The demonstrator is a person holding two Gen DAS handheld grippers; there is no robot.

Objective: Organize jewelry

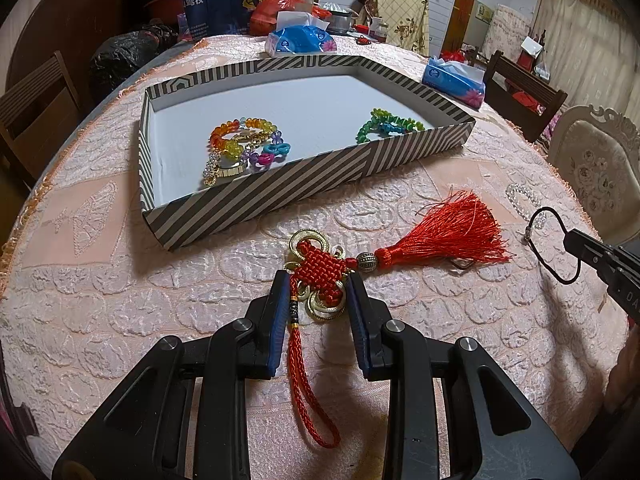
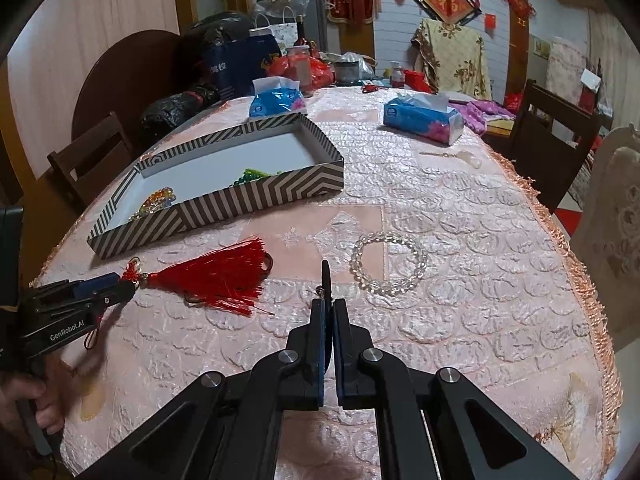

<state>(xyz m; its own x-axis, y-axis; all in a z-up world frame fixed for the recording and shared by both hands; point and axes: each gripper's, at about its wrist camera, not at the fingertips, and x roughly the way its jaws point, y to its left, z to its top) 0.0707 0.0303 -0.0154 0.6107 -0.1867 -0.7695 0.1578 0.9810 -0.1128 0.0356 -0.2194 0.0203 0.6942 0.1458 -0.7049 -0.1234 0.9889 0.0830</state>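
Note:
A red knot ornament (image 1: 452, 236) with gold rings and a tassel lies on the pink tablecloth. My left gripper (image 1: 320, 276) is shut on its woven knot, and the hanging loop trails back between the fingers. The tassel (image 2: 216, 276) rests flat beside the left gripper (image 2: 124, 286). My right gripper (image 2: 327, 300) is shut on a thin black cord loop (image 2: 326, 276), which sticks up past the pads. In the left wrist view the cord (image 1: 530, 234) hangs from the right gripper (image 1: 570, 242). A clear bead bracelet (image 2: 386, 262) lies just beyond it.
A striped tray (image 1: 280, 192) behind the ornament holds a rainbow bead bracelet (image 1: 240, 132), a green bead bracelet (image 1: 388, 124) and a gold piece. Blue tissue packs (image 2: 420, 120) sit further back. Chairs ring the round table, and a hand (image 2: 28, 400) grips the left tool.

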